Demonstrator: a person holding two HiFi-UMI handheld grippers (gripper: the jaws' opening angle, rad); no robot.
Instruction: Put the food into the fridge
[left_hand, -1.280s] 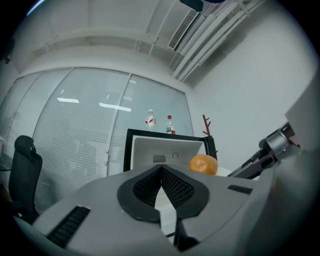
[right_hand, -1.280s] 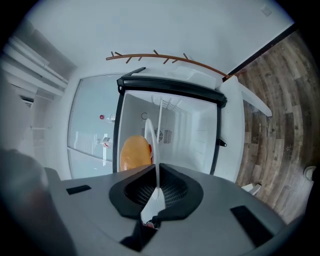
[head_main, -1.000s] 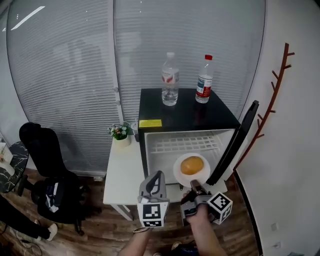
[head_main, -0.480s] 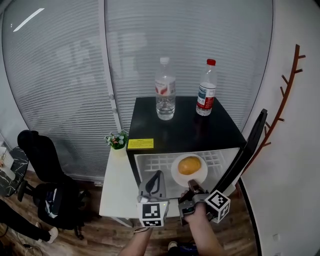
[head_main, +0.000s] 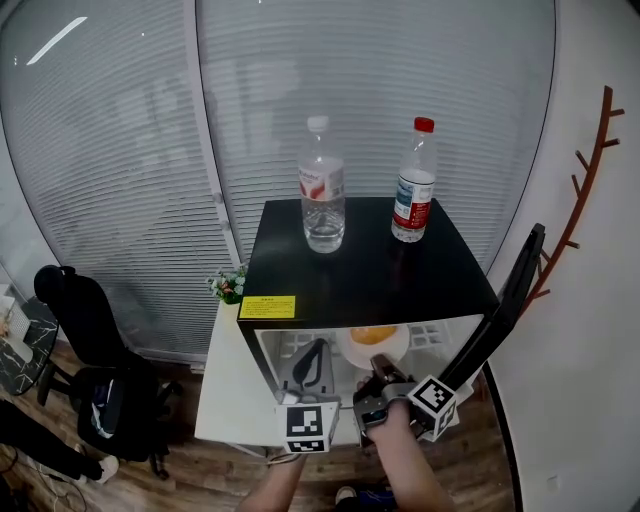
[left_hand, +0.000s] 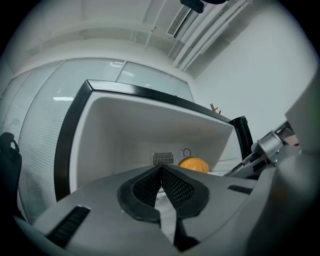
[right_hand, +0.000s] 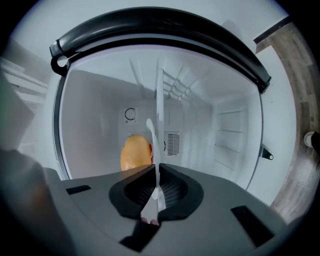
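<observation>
The right gripper (head_main: 378, 368) pinches the rim of the white plate (head_main: 372, 347), carrying the orange-yellow bun (head_main: 375, 334) just past the front edge of the open mini fridge (head_main: 360, 270). The left gripper (head_main: 318, 352) is closed on nothing. I'd say setting the plate down, letting go and shutting the door (head_main: 505, 300) remain.

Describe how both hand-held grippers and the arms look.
The left hand-held gripper has a grey moulded shell, black meshed pads and a cube of black-and-white square markers at its base. The right hand-held gripper has the same shell and pads, with a like cube. Both forearms show no sleeves.
</observation>
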